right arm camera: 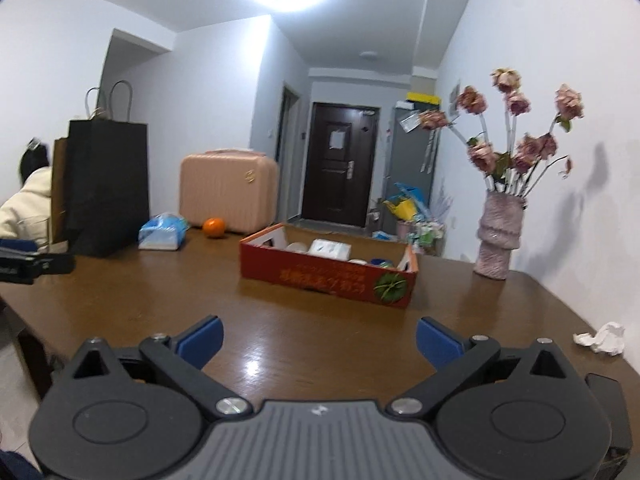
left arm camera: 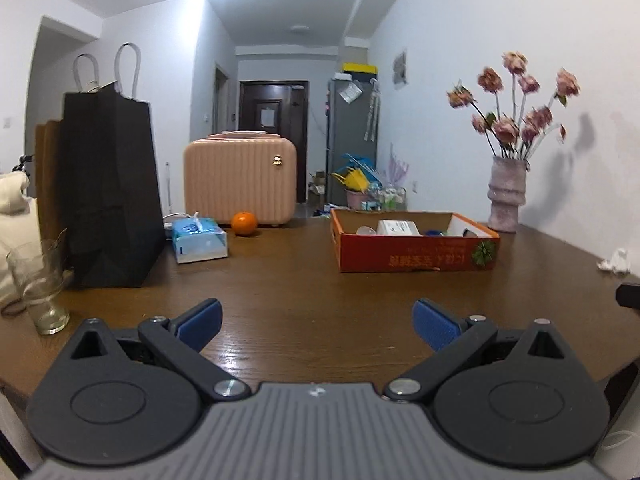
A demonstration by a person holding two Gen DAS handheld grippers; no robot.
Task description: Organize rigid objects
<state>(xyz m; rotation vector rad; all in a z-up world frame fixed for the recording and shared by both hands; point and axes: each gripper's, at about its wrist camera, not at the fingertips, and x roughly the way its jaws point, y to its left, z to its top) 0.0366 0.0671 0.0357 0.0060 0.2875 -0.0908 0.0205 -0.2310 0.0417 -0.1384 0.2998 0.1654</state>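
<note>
A: Left wrist view first. What does it show?

B: The left gripper (left arm camera: 318, 322) hovers low over the near edge of a brown table (left arm camera: 304, 284), its blue pads spread wide and holding nothing. Far right of centre sits a shallow red box (left arm camera: 416, 258) with a white carton (left arm camera: 398, 227) and a few small items inside, too small to name. Far left stand a black bag (left arm camera: 110, 188), a blue tissue pack (left arm camera: 200, 242) and an orange (left arm camera: 244, 223), with a pink case (left arm camera: 240, 180) behind them. A glass (left arm camera: 40, 284) stands near left. A vase (left arm camera: 507, 196) of dried flowers is far right.

A: And the right wrist view?

B: Much the same scene from further right. The right gripper (right arm camera: 319, 340) is also spread apart and empty, above the near table. The box (right arm camera: 328, 280) lies straight ahead, well apart from it. A crumpled tissue (right arm camera: 602, 338) lies near right.

A: Which step is this?

B: I judge it a pause between picks: both grippers free, some things already in the box, others loose on the table.

A: What does the next move call for?

B: Probably a long reach to the far left for the orange, the clearest rigid item still loose. It is round, so the pads should close across its middle to keep it from rolling.
</note>
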